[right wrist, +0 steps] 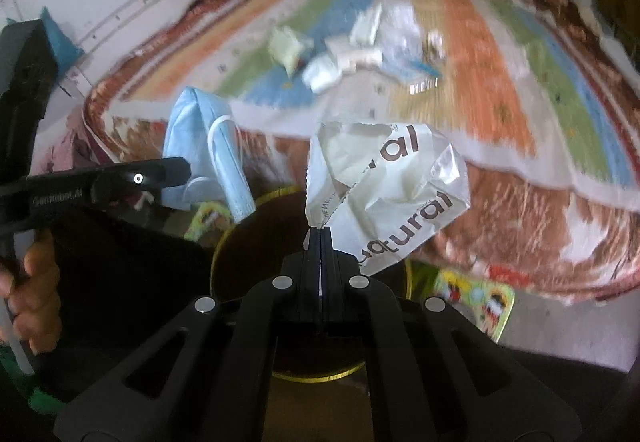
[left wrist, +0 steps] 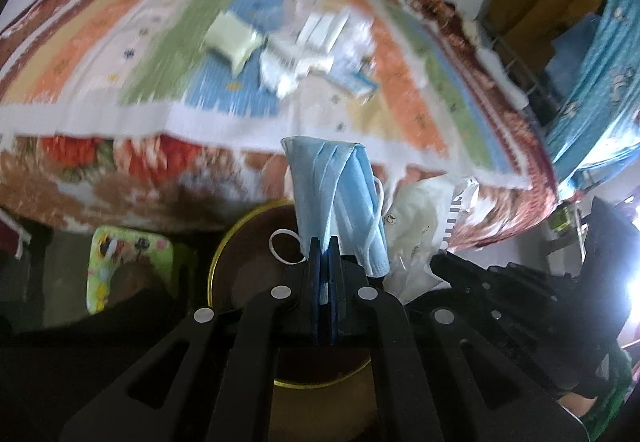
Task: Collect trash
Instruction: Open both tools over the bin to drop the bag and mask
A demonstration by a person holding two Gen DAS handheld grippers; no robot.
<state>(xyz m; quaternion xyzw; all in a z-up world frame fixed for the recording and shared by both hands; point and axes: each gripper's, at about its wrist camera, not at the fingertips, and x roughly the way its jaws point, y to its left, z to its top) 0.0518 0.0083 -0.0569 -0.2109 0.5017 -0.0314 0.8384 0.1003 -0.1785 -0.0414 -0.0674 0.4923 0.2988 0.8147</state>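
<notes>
At the centre of the left wrist view, the left gripper is pinching a blue face mask over the gold-rimmed bin. In the right wrist view, the right gripper is clamping a crumpled white wrapper above the same bin.

Both pieces are hanging toward the far rim, so a release here is risking a drop onto the carpet, and the mask's ear loop may be snagging on the fingers. More trash is lying on the striped sheet at upper centre.
</notes>
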